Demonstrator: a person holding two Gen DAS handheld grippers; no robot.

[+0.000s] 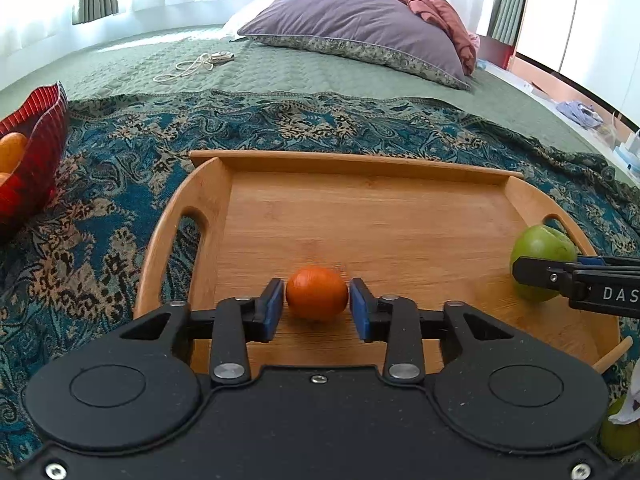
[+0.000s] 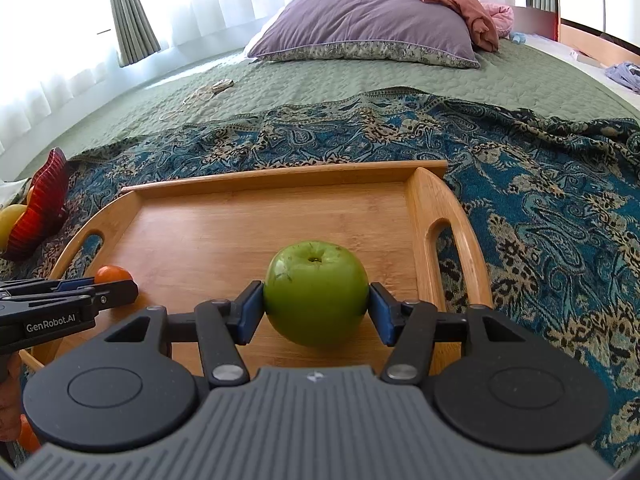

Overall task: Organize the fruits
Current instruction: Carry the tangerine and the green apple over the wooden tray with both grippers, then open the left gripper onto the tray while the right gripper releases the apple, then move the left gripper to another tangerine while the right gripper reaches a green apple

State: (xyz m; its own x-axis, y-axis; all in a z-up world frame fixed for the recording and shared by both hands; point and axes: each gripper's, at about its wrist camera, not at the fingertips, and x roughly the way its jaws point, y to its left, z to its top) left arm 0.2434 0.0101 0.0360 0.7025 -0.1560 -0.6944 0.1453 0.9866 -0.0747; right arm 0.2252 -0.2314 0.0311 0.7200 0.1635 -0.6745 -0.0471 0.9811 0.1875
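- The small orange fruit (image 1: 317,298), likely a mandarin, is sitting on the floor of the wooden tray (image 1: 360,216), at about 7 o'clock on the tray in the left wrist view, directly between the blue pads of the left gripper (image 1: 317,304).
- The left jaws are standing slightly apart: a thin gap is showing on each side of the mandarin, so the pads are flanking it and not pressing it.
- The green apple (image 2: 316,292) is resting stem-up on the same tray, toward 5 o'clock, with the right gripper (image 2: 316,308) around it; its left pad is touching the skin, while a sliver of gap seems to be showing at the right pad, so a firm clamp looks doubtful.
- Judging by this, both fruits are being set down on the tray, and the placing step is finishing.
- The next move is probably calling for widening both jaws further and backing straight off, so neither round fruit is nudged into rolling.
- A red ribbed bowl (image 1: 36,152) at 9 o'clock, on the paisley blanket (image 1: 120,184), is holding more orange and yellow fruit, likely the next source.
- The bowl is cut off by the frame edge, so its contents are staying uncountable; another green fruit (image 1: 618,436) is half hidden at the lower right corner.
- The mandarin's underside and the pad contact faces are hard to make out.
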